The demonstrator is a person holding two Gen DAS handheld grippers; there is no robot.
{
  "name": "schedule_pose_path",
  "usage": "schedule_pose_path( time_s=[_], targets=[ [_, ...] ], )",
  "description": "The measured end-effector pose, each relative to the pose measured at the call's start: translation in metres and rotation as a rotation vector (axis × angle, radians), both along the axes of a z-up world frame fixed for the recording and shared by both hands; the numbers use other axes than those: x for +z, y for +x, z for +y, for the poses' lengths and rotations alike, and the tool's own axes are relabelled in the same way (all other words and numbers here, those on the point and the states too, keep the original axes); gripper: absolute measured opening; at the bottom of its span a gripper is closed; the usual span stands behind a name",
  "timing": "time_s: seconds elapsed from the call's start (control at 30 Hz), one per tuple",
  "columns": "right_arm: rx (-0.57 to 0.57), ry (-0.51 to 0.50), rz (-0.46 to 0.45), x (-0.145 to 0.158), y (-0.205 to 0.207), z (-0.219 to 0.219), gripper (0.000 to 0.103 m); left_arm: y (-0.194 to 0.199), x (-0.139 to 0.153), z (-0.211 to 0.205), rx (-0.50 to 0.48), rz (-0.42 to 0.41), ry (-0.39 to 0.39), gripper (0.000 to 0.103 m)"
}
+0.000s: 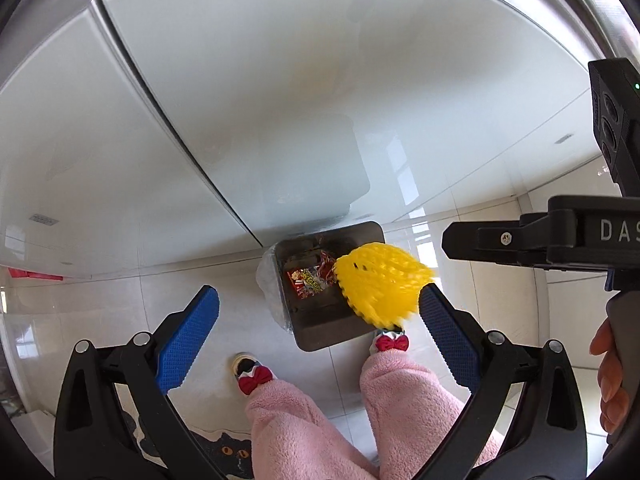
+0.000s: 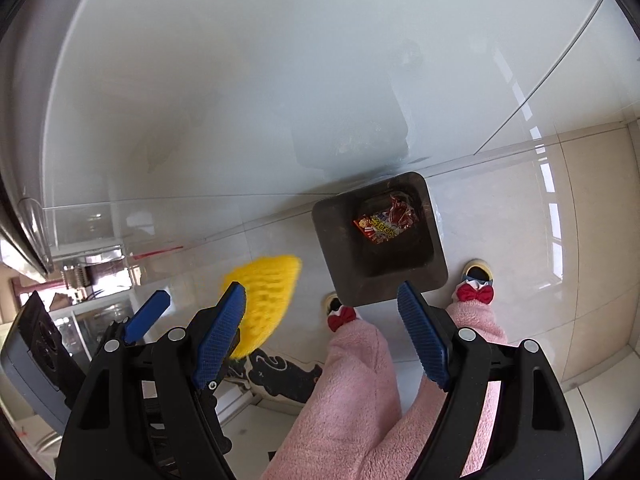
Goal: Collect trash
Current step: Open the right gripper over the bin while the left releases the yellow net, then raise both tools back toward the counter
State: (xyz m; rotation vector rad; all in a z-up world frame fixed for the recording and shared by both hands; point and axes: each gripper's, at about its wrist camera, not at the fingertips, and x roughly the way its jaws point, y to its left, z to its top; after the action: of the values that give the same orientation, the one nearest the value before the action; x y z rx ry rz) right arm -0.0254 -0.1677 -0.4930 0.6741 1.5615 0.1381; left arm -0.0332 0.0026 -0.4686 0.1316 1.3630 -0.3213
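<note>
Item: yellow foam fruit net, blurred in both views, apparently airborne beside the left gripper, which has its fingers spread wide and clamps nothing. From the left wrist it overlaps the rim of the dark square trash bin; from the right wrist it sits clear of the bin, over floor tile.

Handling, judged: very light, soft, springy mesh; squashes readily, not fragile, not slippery. Pinch anywhere across the body.

Right gripper: fingers wide apart, empty, above the bin.

Bin contents: red snack wrapper.
</note>
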Motion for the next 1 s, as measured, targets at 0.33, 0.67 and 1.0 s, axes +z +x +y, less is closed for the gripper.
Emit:
schedule_pose_path(
  time_s=[0.33, 0.67, 1.0],
  targets=[
    [0.015, -0.073, -0.077, 0.056, -0.013, -0.012, 0.083, -0.005, 0.051, 0.014, 0.023, -0.032, 0.026, 0.095],
    [0.007, -0.223, -0.305, 0.16, -0.017, -0.037, 0.1, 0.0, 0.145, 0.03, 0.083, -0.163, -0.004, 0.095],
    [-0.064, -0.34, -0.499, 0.239, 0.01, -0.063, 0.1, 0.039, 0.231, 0.031, 0.127, -0.293, -0.066, 0.095]
  ],
)
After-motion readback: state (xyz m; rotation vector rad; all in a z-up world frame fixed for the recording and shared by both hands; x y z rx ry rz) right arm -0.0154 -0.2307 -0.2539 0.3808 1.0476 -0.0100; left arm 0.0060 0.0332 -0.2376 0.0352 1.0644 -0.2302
